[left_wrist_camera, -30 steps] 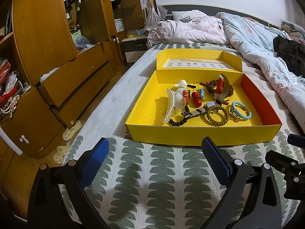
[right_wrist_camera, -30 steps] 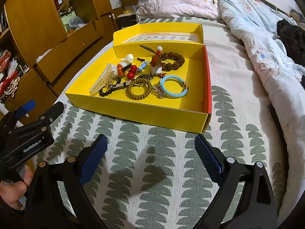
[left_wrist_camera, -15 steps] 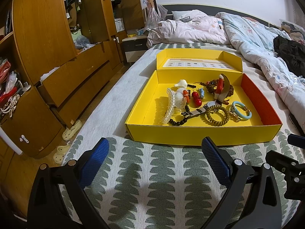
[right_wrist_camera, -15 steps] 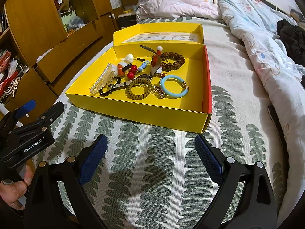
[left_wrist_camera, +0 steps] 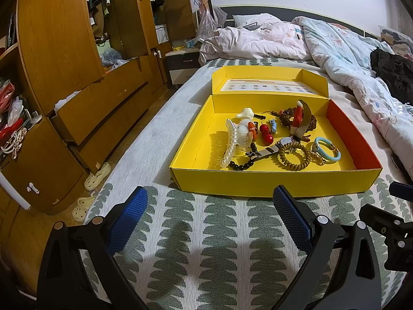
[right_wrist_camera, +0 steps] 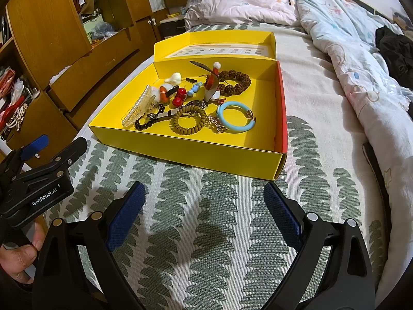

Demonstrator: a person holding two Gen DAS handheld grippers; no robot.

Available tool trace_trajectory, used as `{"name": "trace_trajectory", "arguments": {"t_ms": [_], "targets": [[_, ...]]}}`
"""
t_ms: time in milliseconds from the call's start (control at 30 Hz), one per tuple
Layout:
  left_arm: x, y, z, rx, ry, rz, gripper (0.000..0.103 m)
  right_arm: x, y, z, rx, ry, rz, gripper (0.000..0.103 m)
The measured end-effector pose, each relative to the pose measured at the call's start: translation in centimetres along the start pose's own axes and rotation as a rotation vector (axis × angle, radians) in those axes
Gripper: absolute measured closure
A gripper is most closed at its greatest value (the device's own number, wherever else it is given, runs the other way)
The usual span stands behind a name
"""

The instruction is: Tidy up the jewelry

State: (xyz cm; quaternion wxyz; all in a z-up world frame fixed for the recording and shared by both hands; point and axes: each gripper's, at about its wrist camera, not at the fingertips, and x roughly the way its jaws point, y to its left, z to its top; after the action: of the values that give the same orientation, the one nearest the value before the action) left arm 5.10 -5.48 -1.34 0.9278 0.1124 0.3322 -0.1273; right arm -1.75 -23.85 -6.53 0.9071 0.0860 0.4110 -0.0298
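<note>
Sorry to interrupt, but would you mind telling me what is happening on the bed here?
A person holds a gripping tool in each hand above the bedspread, short of an open yellow box of jumbled jewelry. The left tool and right tool are both open and empty. The blue bangle, coiled hair tie and pearl hair clip lie untouched.

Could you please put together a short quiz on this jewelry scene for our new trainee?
1. True or false: the left gripper is shut on a bracelet.
2. Which item lies nearest the red wall of the yellow box? A) pearl hair clip B) light blue bangle C) black bead bracelet
3. Fill in: the coiled olive hair tie lies between the black bead bracelet and the ____.

Key
1. False: both it and the right gripper are open and hold nothing.
2. B, the light blue bangle.
3. Light blue bangle.
</note>
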Motion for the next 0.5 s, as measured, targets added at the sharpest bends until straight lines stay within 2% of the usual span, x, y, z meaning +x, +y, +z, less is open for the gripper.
{"name": "trace_trajectory", "arguments": {"t_ms": [500], "targets": [[-0.04, 0.19, 0.00, 0.001, -0.001, -0.001, 0.007, 0.00, 0.02, 0.02, -0.001, 0.001, 0.001, 0.010]]}}
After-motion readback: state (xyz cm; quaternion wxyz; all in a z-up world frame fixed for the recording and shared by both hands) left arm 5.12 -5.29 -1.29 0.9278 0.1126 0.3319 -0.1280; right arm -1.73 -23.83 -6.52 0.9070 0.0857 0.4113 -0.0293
